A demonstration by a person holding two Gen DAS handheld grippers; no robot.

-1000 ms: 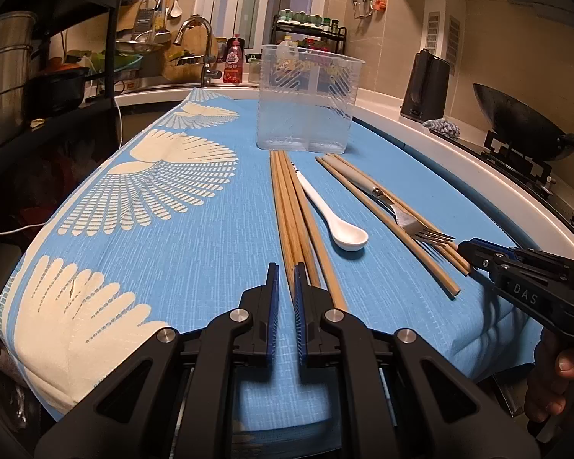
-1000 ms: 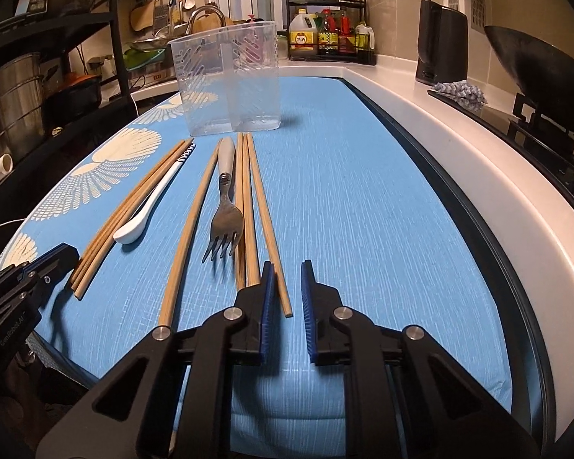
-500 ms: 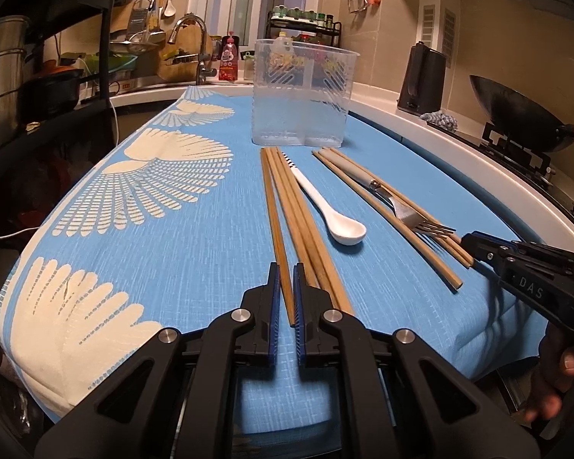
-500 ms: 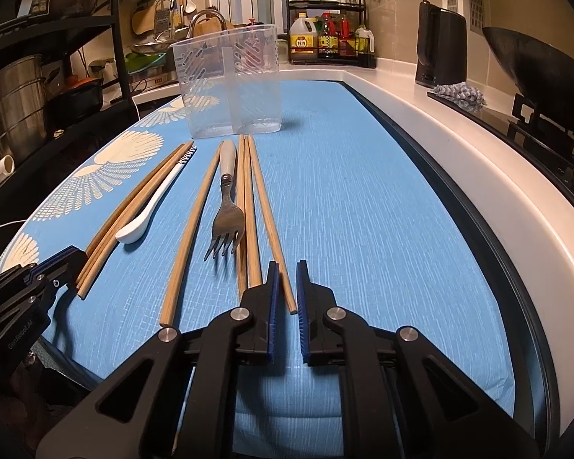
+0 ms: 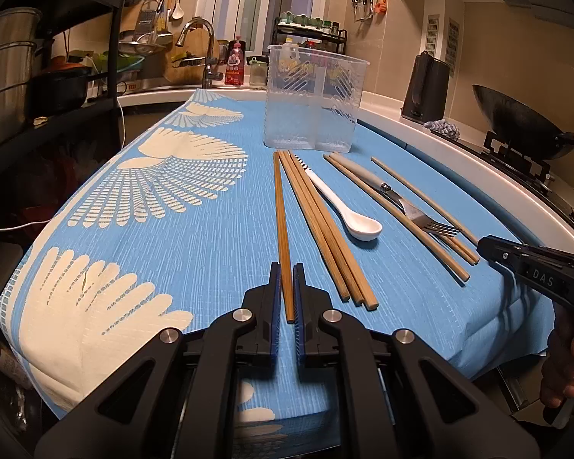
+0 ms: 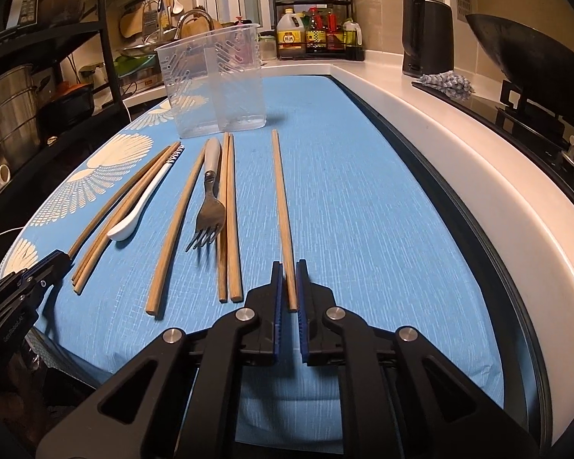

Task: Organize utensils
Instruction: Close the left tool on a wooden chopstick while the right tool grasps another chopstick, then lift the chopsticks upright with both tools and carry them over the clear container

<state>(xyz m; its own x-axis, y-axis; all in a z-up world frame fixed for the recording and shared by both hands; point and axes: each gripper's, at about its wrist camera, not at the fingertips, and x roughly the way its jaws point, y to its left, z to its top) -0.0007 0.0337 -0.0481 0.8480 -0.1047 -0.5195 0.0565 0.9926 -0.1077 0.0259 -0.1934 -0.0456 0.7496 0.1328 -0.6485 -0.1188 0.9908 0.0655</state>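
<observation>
1. Left gripper (image 5: 286, 287) — jaws nearly closed on the near end of one chopstick (image 5: 281, 225), which lies apart from the bundle.
2. Right gripper (image 6: 289, 287) — jaws nearly closed on the near end of a second single chopstick (image 6: 281, 210), set off to the right of the other utensils.
3. Blue cloth with cream fan print (image 5: 195, 229), covering the counter; all utensils lie on it.
4. Bundle of three chopsticks (image 5: 325, 229), just right of the left-held stick.
5. White spoon (image 5: 344, 210), bowl toward the near edge, touching the bundle.
6. Fork (image 6: 210, 199), tines near, pale handle far, lying between a lone chopstick (image 6: 176, 225) and a touching pair (image 6: 227, 222).
7. Clear plastic utensil holder (image 6: 214, 80) — upright at the far end of the cloth, a divider splitting it in two; nothing visible in either compartment.
</observation>
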